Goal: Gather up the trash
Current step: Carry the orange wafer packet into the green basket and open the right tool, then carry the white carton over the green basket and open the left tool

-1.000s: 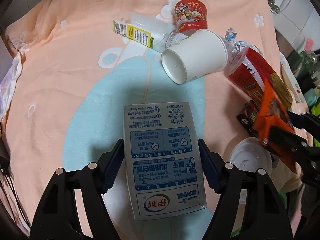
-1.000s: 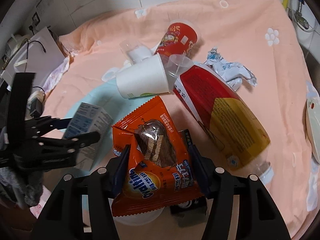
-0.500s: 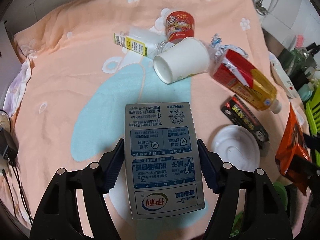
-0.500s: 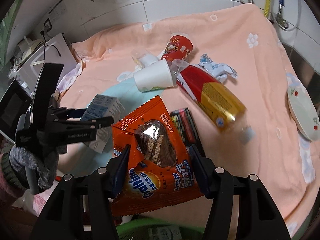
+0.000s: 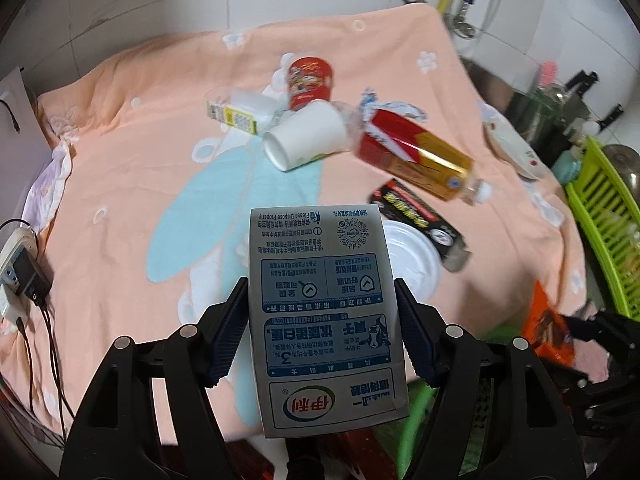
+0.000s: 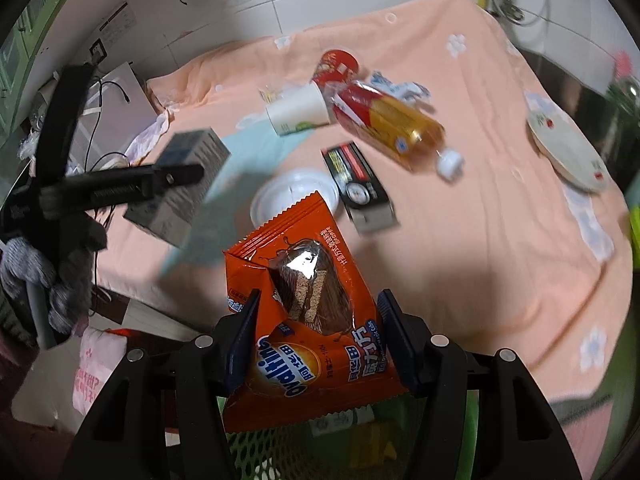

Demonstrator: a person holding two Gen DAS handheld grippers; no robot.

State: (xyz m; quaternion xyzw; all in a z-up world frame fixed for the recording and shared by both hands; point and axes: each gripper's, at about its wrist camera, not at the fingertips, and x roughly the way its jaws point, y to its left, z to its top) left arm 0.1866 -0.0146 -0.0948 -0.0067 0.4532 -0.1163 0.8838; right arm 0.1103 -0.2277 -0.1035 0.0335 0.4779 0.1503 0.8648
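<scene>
My left gripper (image 5: 322,330) is shut on a grey-blue milk carton (image 5: 324,312) and holds it above the near edge of the peach blanket (image 5: 140,168). My right gripper (image 6: 318,330) is shut on an orange snack wrapper (image 6: 308,320), above a green mesh basket (image 6: 280,452) below the table edge. In the right wrist view the left gripper (image 6: 132,188) with the carton (image 6: 180,188) is at the left. On the blanket lie a white paper cup (image 5: 304,140), a red cup (image 5: 310,82), a red-gold bottle (image 5: 416,154), a black box (image 5: 420,220) and a white lid (image 5: 412,264).
A small yellow-labelled bottle (image 5: 240,114) and crumpled paper (image 5: 384,106) lie near the cups. A plate (image 6: 568,144) sits at the blanket's right edge. A green dish rack (image 5: 600,220) stands at the right. A power strip with cables (image 5: 20,276) lies at the left.
Both grippers have pulled back and up from the blanket with their loads. The right gripper with the wrapper has moved off the table edge to above the green basket.
</scene>
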